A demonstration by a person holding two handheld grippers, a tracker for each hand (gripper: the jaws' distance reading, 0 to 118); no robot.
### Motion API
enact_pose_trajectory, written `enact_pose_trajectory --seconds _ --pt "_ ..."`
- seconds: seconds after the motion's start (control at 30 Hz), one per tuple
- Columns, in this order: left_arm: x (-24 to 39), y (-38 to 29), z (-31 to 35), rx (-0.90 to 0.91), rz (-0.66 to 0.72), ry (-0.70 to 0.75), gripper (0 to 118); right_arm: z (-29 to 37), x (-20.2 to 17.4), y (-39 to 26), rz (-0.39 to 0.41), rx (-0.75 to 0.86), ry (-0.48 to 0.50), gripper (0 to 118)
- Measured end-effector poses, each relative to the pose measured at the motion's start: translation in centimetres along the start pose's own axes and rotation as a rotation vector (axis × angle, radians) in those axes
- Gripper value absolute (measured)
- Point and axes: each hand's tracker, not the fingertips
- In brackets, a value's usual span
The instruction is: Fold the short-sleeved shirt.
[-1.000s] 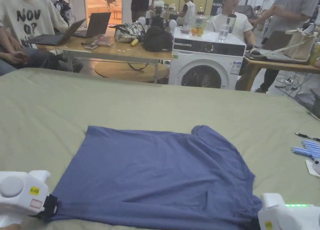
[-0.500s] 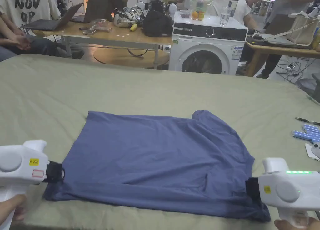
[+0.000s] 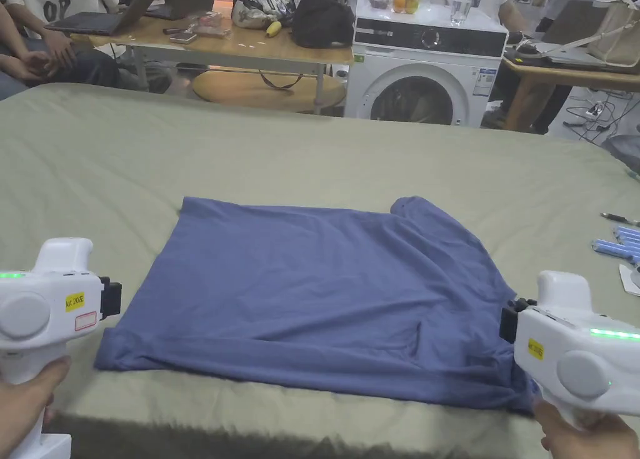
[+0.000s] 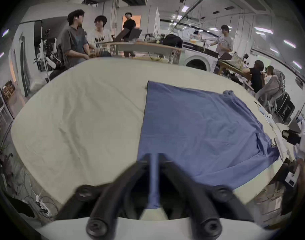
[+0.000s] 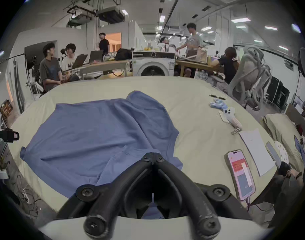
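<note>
— Two grippers, one at each near corner of the blue shirt (image 3: 325, 291); the shirt lies spread flat on the pale green bed sheet (image 3: 312, 154), one sleeve bunched at its far right.

— How do the jaws stand?

— In the left gripper view the left gripper (image 4: 152, 160) has its jaws slightly apart with a strip of the shirt's edge running between them; whether both press on it I cannot tell; in the right gripper view the right gripper (image 5: 153, 158) has its tips together above the cloth, and I cannot tell if any fabric is caught there.

— What lies around?

— On the sheet to the right, apart from the shirt: a pen (image 5: 217, 97), a bundle of blue sticks (image 3: 619, 245), a white controller (image 5: 230, 113), a sheet of paper (image 5: 255, 148) and a phone (image 5: 241, 174); beyond the bed a washing machine (image 3: 425, 73), a wooden table (image 3: 237, 42) with laptops and a black bag (image 3: 322, 20); several people sit and stand behind; nothing rests on the shirt itself.
</note>
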Motion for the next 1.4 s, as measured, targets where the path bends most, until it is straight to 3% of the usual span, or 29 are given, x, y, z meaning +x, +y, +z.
enact_pose_trajectory --seconds 0.2,0.3,0.6,0.63,0.7,0.73,0.83,0.9,1.0,1.03,1.1,1.13,1.2,1.23,1.4 --pt "0.4 -0.7 2.7 0.135 0.011 -0.030 0 2.1 -0.8 -0.9 -0.025 0.154 0.009 0" --pt "0.6 -0.6 3.5 0.138 0.020 -0.047 0 2.7 -1.8 -0.9 0.003 0.161 -0.004 0" --pt "-1.9 1.0 -0.1 -0.222 0.093 -0.053 0 1.8 -1.6 -1.4 0.017 0.061 0.010 0" --pt "-2.2 1.0 -0.8 -0.255 0.103 -0.048 3 1.7 -1.6 -1.5 0.021 0.052 0.010 0" --pt "-2.4 0.7 -2.5 -0.340 0.124 -0.026 38 1.4 -1.5 -1.7 0.025 0.024 0.010 0" --pt "-2.5 0.3 -3.2 -0.365 0.126 -0.016 46 1.4 -1.4 -1.8 0.024 0.016 0.012 0" --pt "-2.2 -1.3 -5.7 -0.491 0.108 0.054 53 1.4 -1.0 -2.0 0.038 -0.011 -0.001 0" --pt "-1.9 -1.8 -5.5 -0.430 0.103 0.040 53 1.5 -0.4 -2.0 0.042 -0.031 -0.006 0" --pt "-0.5 -1.8 -4.8 -0.414 0.016 0.062 49 1.5 0.6 -1.7 0.043 -0.089 -0.017 0" --pt "-0.1 -1.9 -4.7 -0.405 -0.024 0.048 41 1.4 1.0 -1.5 0.042 -0.104 -0.018 0" --pt "0.0 -1.7 -4.4 -0.401 -0.019 0.021 10 1.0 1.8 -1.3 0.058 -0.183 -0.039 0" --pt "-0.1 -1.7 -4.3 -0.397 -0.001 -0.007 3 0.8 2.2 -1.2 0.052 -0.186 -0.035 4" --pt "0.0 -1.8 -4.4 -0.397 -0.015 0.007 1 0.2 3.0 -1.4 0.053 -0.245 -0.052 44" --pt "-0.1 -1.9 -4.5 -0.395 -0.016 0.006 1 -0.2 3.2 -1.6 0.048 -0.275 -0.054 56" --pt "-0.6 -2.3 -4.4 -0.377 -0.002 -0.005 1 -3.0 3.8 -4.3 0.035 -0.447 -0.032 57"
